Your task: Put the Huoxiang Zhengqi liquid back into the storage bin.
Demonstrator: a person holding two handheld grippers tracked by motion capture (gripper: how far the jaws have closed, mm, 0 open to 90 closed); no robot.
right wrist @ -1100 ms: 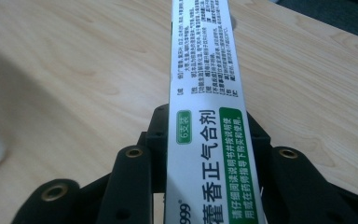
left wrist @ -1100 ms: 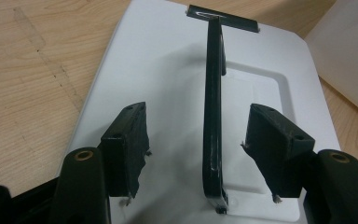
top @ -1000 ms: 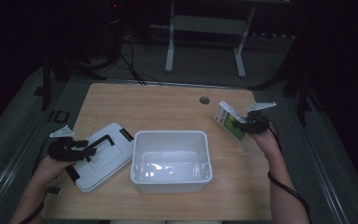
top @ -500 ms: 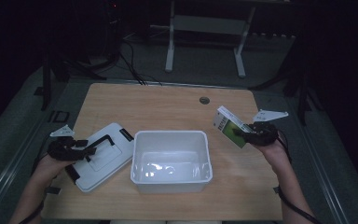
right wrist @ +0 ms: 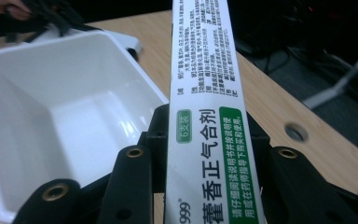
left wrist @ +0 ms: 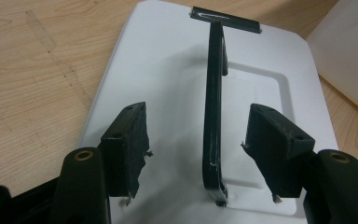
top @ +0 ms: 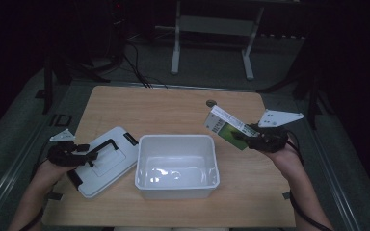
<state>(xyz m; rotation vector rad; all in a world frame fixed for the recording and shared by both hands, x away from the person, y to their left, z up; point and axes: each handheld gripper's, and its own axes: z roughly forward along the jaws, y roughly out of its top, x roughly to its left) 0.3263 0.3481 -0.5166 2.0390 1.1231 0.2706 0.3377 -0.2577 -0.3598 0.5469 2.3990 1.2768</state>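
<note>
A white-and-green carton (top: 227, 127) with printed text hangs tilted in the air to the right of the white bin (top: 176, 166). My right gripper (top: 248, 138) is shut on it. In the right gripper view the carton (right wrist: 205, 140) runs up between the jaws of the right gripper (right wrist: 207, 126), and the bin (right wrist: 51, 116) lies to its left. The white lid (top: 103, 161) lies flat to the left of the bin. My left gripper (top: 82, 153) rests over it, open. In the left gripper view the lid's black handle (left wrist: 213, 116) stands between the fingers (left wrist: 126, 140), untouched.
The wooden table (top: 164, 110) has a small round hole (top: 211, 102) near its far edge. A metal stand (top: 212, 29) and cables lie on the dark floor beyond. Bare wood shows behind the bin and at the right front.
My right gripper has risen with the carton and drawn a little nearer, and the carton now tilts over the bin's right side. The left gripper and the lid have stayed put.
</note>
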